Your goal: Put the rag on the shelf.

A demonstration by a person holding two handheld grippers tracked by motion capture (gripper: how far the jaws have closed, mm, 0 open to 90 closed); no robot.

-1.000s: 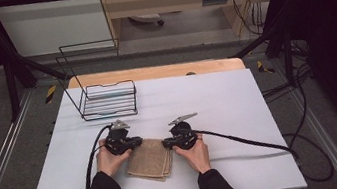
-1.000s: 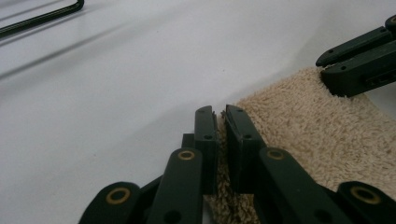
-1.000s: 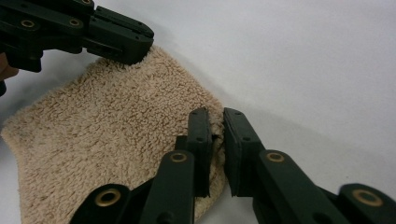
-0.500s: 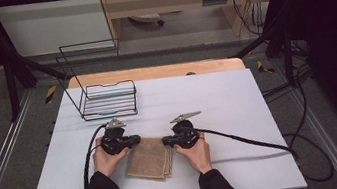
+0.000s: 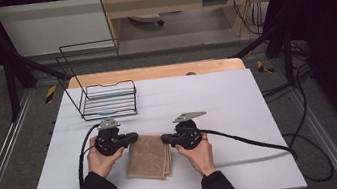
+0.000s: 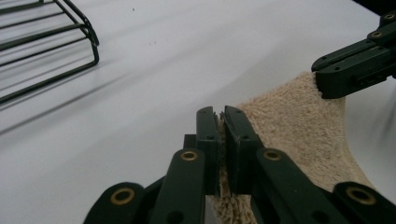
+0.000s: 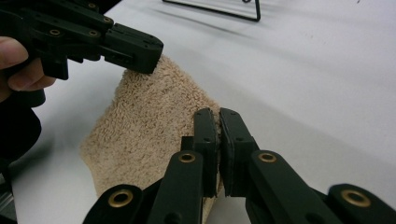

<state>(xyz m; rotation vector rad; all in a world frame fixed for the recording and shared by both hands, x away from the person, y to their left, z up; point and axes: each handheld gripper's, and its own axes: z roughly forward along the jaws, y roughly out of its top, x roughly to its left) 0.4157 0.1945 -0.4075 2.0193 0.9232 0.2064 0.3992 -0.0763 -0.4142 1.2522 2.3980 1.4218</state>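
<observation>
Towel [image 5: 149,156] on table [image 5: 240,114], before wire rack [image 5: 106,99].

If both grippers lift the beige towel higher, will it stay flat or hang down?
The towel will probably sag: it already curves between the left gripper and the right gripper. It looks light, and its fluffy pile should not slip easily.

Bright table, dark surroundings, soft focus.

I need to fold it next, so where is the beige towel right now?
In the high view the beige towel lies near the table's front edge, pinched at its far corners by the left tool and right tool.
</observation>
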